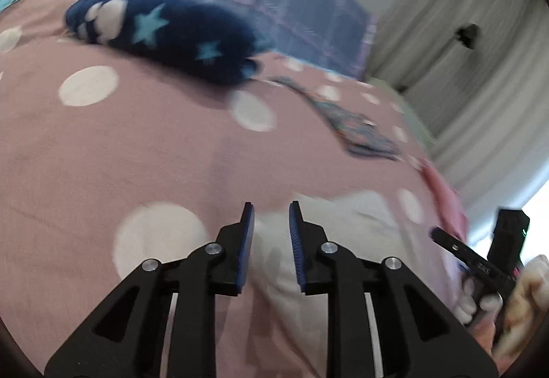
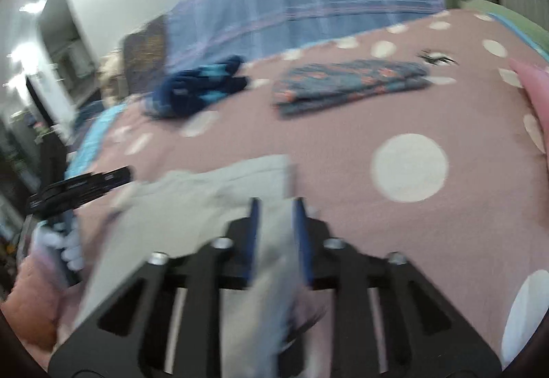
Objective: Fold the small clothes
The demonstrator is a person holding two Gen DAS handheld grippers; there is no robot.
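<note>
A pale grey-white small garment (image 1: 343, 223) lies on the pink polka-dot bedspread (image 1: 137, 144). My left gripper (image 1: 271, 220) hovers over its left part with the jaws apart and nothing between them. In the right wrist view the same garment (image 2: 212, 192) lies crumpled, and my right gripper (image 2: 276, 220) has its jaws partly apart with a fold of the grey cloth running between them; the view is blurred. The right gripper also shows at the left wrist view's right edge (image 1: 480, 261), and the left gripper at the right wrist view's left edge (image 2: 82, 185).
A folded patterned blue garment (image 2: 350, 82) and a navy star-print fleece bundle (image 1: 178, 34) lie farther back on the bed. A blue plaid pillow (image 2: 308, 0) is at the head. A pink cloth (image 2: 535, 86) lies at the right edge. Grey curtains (image 1: 463, 69) hang beyond.
</note>
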